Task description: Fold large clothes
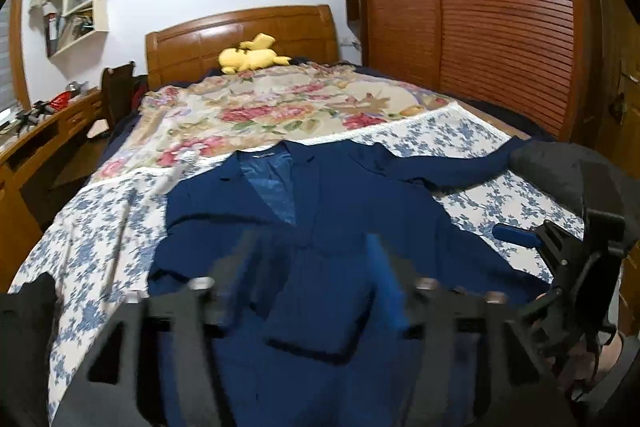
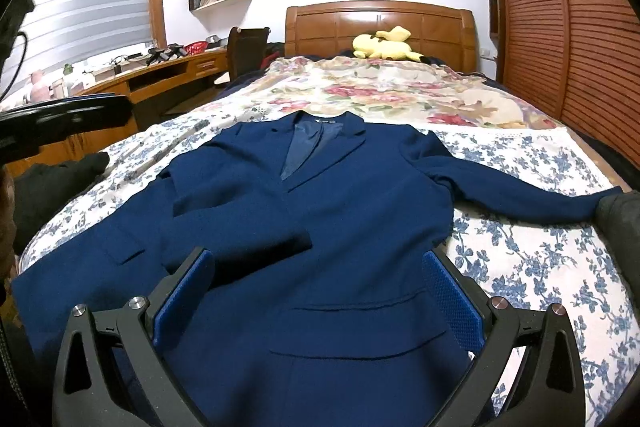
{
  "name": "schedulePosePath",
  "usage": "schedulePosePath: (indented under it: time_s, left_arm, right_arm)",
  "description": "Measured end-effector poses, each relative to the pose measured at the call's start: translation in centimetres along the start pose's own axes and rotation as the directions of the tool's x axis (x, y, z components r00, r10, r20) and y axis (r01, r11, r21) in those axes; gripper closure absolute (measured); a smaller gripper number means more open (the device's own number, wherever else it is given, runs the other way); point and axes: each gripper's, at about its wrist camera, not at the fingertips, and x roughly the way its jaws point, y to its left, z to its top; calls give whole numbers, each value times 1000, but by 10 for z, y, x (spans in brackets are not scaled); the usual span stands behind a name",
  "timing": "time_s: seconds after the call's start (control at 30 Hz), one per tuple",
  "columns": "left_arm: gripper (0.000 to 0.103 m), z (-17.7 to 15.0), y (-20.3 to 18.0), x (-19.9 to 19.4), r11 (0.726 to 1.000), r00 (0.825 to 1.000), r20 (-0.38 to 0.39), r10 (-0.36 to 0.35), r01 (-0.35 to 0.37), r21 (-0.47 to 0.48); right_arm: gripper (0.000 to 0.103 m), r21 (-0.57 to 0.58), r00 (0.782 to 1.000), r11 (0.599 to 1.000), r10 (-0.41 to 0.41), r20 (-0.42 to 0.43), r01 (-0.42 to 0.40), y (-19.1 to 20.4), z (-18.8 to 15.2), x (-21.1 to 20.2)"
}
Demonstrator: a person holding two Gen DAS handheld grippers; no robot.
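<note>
While both tools are hovering just above the hem, the navy jacket (image 2: 320,227) is lying face up on the bed (image 2: 520,247), collar toward the headboard (image 2: 380,23). The right tool (image 2: 316,291) is spread wide, its blue pads on either side of the lower front panel and gripping nothing. The left tool (image 1: 312,267) is blurred in its own view; its fingers appear to be parted and empty, though that is hard to confirm. The jacket is looking like thick, soft wool-type cloth, fairly heavy, likely to drape and drag rather than slide, so pinching a firm edge should be working best: hem corners, shoulder seam or cuff. One sleeve is lying folded across the chest, its cuff near the middle; the other sleeve (image 2: 520,187) is stretching out flat toward the bed's right edge. Beyond the collar, a floral blanket (image 2: 400,95) is covering the bed, and a yellow plush toy (image 2: 384,45) is resting by the headboard.
</note>
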Motion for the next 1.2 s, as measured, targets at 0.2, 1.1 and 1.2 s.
schedulePosePath:
  time_s: [0.2,1.1,1.2]
  left_arm:
    - [21,-25,19,-19,998,999,14,38,-37,-44]
    - [21,-100,89,-60,977,991,-26,133,-136,-166]
    - [21,-100,91,-62,976,991,-20,131,-133,-175]
  right_arm:
    - [0,-6,1000,1000,25,-18,-25,-3,0,6]
    - [6,-89,993,990,104,-52,-108,34,9,22]
    - [19,-133,987,980,143,-67,-151,48,13,29]
